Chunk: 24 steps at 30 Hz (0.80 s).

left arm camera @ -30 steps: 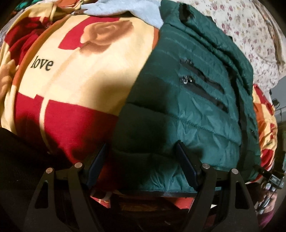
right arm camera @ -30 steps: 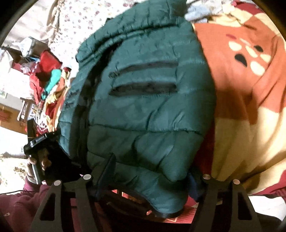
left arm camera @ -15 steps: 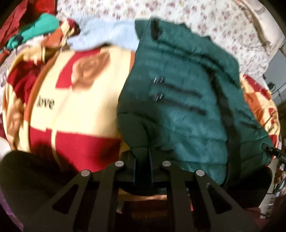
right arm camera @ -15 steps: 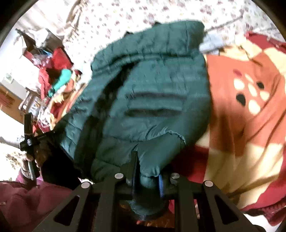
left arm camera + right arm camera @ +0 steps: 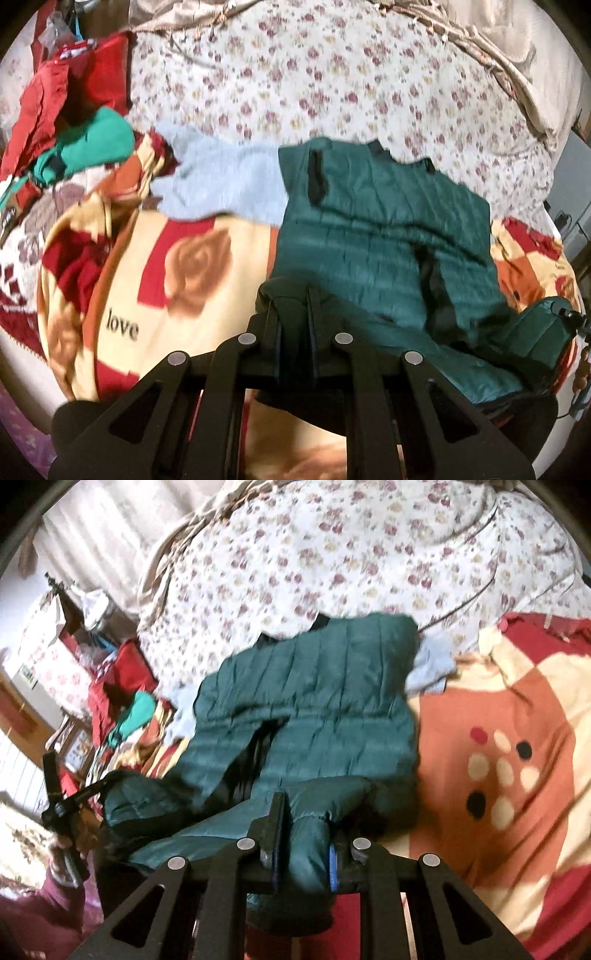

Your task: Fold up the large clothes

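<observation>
Across the far part of both views, a floral bedspread covers the bed, white with small reddish flowers; nearer lies a patterned blanket in cream, red and orange, with a rose print and the word "love" at its near left in the left wrist view; in the right wrist view its orange panel with dots fills the right side.

On the blanket, the green quilted jacket lies spread, its far edge reaching onto the bedspread; a dark zip line runs down its middle; its near hem is raised off the blanket at two corners.

Left of the jacket, a pale blue garment lies partly under the jacket's far left edge; farther left, a heap of red and teal clothes.

Left gripper: jaws clenched on a fold of the jacket's near left hem; right gripper: jaws clenched on a thicker bunch of the near right hem, blue pads showing beside the cloth.

Far right in the left wrist view, the other gripper shows small at the jacket's corner; a maroon sleeve sits at the near left of the right wrist view.
</observation>
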Each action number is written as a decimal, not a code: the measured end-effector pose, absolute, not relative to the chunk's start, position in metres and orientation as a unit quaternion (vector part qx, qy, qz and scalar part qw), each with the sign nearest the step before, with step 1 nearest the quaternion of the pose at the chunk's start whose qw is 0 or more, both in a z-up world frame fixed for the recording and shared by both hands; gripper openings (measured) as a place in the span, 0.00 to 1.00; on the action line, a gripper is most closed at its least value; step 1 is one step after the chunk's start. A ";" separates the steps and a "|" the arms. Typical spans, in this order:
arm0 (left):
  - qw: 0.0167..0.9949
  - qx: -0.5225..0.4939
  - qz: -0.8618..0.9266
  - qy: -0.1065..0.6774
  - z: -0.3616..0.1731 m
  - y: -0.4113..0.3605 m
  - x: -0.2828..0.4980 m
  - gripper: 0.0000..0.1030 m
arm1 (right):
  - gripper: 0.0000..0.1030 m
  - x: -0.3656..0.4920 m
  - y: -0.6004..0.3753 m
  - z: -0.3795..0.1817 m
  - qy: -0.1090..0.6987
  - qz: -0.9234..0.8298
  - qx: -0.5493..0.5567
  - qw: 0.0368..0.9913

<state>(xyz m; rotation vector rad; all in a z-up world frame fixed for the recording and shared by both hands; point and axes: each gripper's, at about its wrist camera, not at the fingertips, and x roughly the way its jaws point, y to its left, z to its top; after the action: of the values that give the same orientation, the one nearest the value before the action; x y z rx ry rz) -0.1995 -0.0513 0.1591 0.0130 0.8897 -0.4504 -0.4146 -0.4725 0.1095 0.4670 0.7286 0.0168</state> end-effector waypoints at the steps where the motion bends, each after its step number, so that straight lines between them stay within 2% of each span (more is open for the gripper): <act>1: 0.881 0.006 -0.214 0.422 0.161 -0.054 -0.196 0.10 | 0.16 -0.409 -0.476 0.112 0.348 0.005 0.230 0.909; 24: 0.912 0.014 -0.174 0.370 0.184 -0.124 -0.102 0.10 | 0.16 -0.320 -0.529 0.134 0.320 -0.046 0.218 0.921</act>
<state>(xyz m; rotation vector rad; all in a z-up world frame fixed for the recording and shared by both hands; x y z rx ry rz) -0.1019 -0.1242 0.1844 0.0293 0.7622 -0.3594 -0.3196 -0.5290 0.1339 0.4484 0.6574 -0.0947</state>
